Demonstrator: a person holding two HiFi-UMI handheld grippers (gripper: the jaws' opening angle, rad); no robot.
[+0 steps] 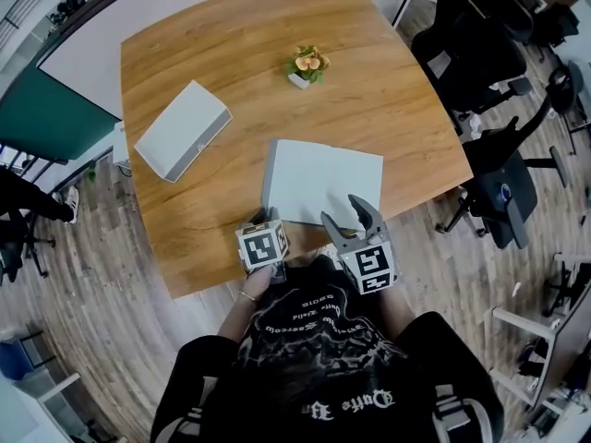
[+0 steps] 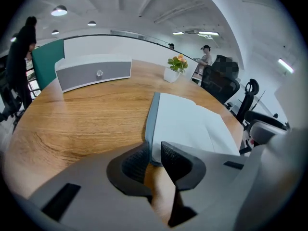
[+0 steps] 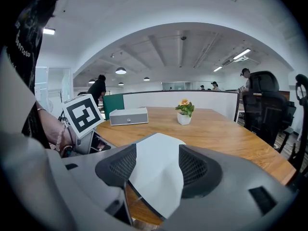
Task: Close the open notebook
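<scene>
Saw a grey-and-white box (image 1: 182,129) at the left of the wooden tabletop (image 1: 231,44), well apart from the rest. Found the left gripper (image 2: 153,159) at the near edge, jaws narrow, pinched on the near left corner of the notebook (image 1: 323,181). Noted the notebook lying white pages up, a small potted plant (image 1: 307,65) beyond it. Found the right gripper (image 3: 156,163) at the near right corner, jaws wide, a white page corner between them, unclamped.
</scene>
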